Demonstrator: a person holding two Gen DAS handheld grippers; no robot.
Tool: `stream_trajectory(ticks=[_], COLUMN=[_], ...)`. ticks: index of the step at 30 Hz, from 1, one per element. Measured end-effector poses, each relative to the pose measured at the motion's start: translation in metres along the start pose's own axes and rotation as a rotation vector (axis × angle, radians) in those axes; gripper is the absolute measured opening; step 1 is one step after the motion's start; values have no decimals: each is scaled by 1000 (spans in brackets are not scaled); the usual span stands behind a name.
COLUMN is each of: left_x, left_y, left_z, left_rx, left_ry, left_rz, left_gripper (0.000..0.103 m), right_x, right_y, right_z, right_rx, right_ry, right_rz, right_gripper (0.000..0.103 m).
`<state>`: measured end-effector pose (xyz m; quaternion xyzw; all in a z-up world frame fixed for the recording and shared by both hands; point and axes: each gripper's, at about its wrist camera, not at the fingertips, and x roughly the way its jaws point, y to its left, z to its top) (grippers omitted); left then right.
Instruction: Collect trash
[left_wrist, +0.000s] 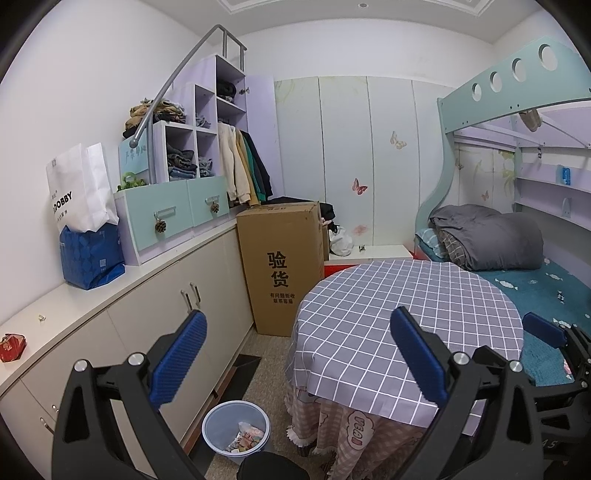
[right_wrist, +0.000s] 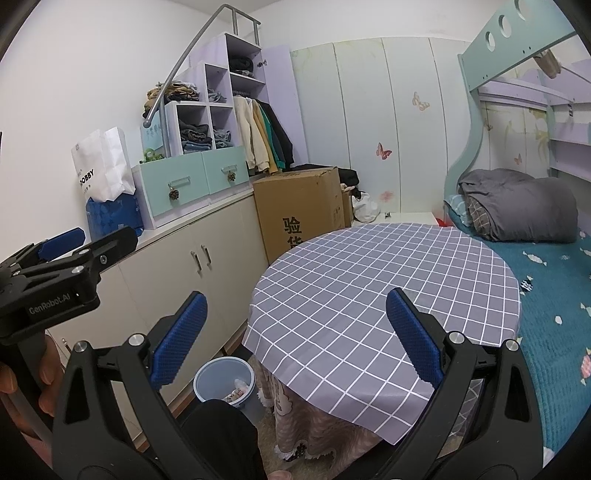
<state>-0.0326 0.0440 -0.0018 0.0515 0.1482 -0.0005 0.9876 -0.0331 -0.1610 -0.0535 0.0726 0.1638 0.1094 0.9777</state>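
Bin (left_wrist: 236, 428) with trash on floor, below left tool (left_wrist: 295, 360), beside table (left_wrist: 406, 295).

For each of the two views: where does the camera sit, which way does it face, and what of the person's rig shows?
Left wrist: on the left gripper, open, facing the checked round table, wardrobe wall and bin; the right gripper's finger tip shows at the right edge.
Right wrist: on the right gripper, open, facing the same way; the left gripper and hand show at left.
Shared: table, bin, cardboard box, bed.
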Motion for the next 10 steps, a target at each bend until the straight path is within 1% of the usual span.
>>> stream_trajectory(ticks=[6, 10], left_x=[12, 30], left_y=[-3, -8], left_z=[-4, -11], left_rx=[-2, -3], left_ry=[27, 72], left_rz=[4, 3], left_gripper=[98, 98], right_x=[11, 26], right_y=[-7, -19], right_z=[-5, -14], right_rx=[17, 36], right_ry=[23, 56], right_rz=[-4, -18], right_gripper=[95, 95])
